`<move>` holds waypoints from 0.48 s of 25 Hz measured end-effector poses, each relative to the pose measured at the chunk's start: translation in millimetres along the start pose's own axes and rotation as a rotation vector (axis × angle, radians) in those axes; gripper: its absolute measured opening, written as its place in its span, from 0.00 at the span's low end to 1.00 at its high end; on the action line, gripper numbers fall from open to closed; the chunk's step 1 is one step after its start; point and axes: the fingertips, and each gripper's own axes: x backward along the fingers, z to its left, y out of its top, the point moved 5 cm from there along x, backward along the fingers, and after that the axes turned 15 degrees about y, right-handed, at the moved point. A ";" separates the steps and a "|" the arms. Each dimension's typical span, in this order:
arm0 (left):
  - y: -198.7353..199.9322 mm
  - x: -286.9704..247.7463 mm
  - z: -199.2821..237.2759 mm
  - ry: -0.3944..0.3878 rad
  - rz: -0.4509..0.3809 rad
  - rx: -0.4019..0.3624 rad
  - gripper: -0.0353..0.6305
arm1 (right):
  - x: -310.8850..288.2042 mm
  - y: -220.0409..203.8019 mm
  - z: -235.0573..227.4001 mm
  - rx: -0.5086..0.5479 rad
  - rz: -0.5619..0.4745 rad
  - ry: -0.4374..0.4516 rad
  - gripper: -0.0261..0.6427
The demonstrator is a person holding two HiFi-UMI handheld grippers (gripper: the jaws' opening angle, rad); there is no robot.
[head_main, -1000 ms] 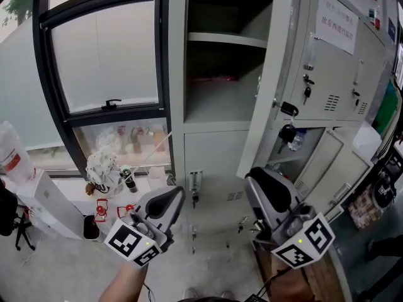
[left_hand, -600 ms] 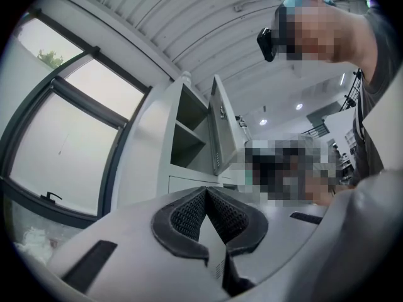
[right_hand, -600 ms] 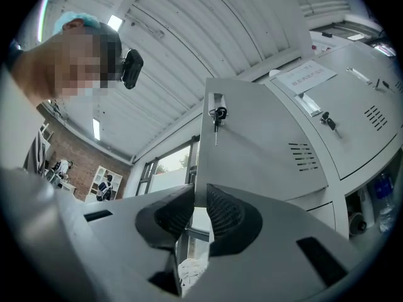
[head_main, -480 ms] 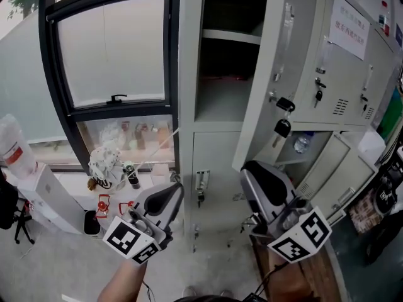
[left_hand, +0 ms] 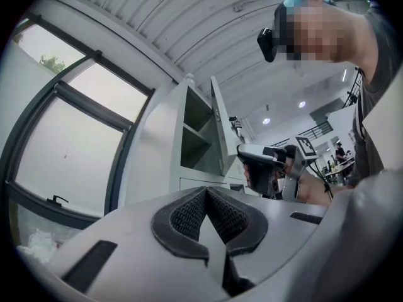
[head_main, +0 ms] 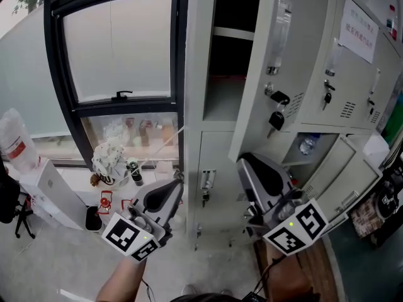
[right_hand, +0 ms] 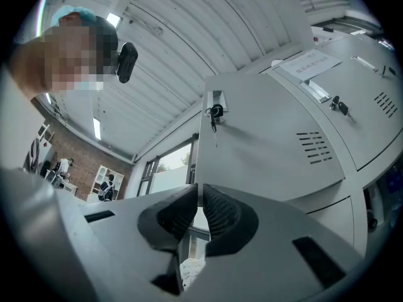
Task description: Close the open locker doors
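Observation:
A bank of grey lockers (head_main: 201, 168) stands in front of me. The tall upper door (head_main: 264, 55) hangs open toward me, with keys (head_main: 275, 117) dangling from its lock; behind it are a shelf and a dark inside. A lower door (head_main: 330, 165) to the right is also open, with a bottle (head_main: 305, 145) behind it. My left gripper (head_main: 178, 183) is shut and empty, low in front of the closed lower-left door. My right gripper (head_main: 243, 163) is shut and empty, just below the tall door's bottom edge. The right gripper view shows that door (right_hand: 264, 150) and its keys (right_hand: 214, 113) beyond the jaws.
A black-framed window (head_main: 119, 43) fills the left. Its sill holds a white bundle (head_main: 108, 156) and a small bottle (head_main: 133, 173). A white box (head_main: 53, 190) and a plastic bottle (head_main: 12, 143) stand at far left. Closed lockers with a paper notice (head_main: 362, 27) are at right.
The lockers and the open door have come nearer and larger in the head view. Both grippers stay shut; the right one now sits closer under the tall door's bottom edge.

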 end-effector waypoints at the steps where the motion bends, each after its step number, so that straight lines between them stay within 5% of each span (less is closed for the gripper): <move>1: -0.2 -0.4 0.9 0.001 0.000 -0.001 0.07 | -2.0 -1.0 -1.1 0.000 0.002 0.001 0.09; 12: 2.1 -5.0 9.5 0.010 -0.011 -0.006 0.07 | -26.0 -15.8 -15.9 0.022 0.044 0.001 0.08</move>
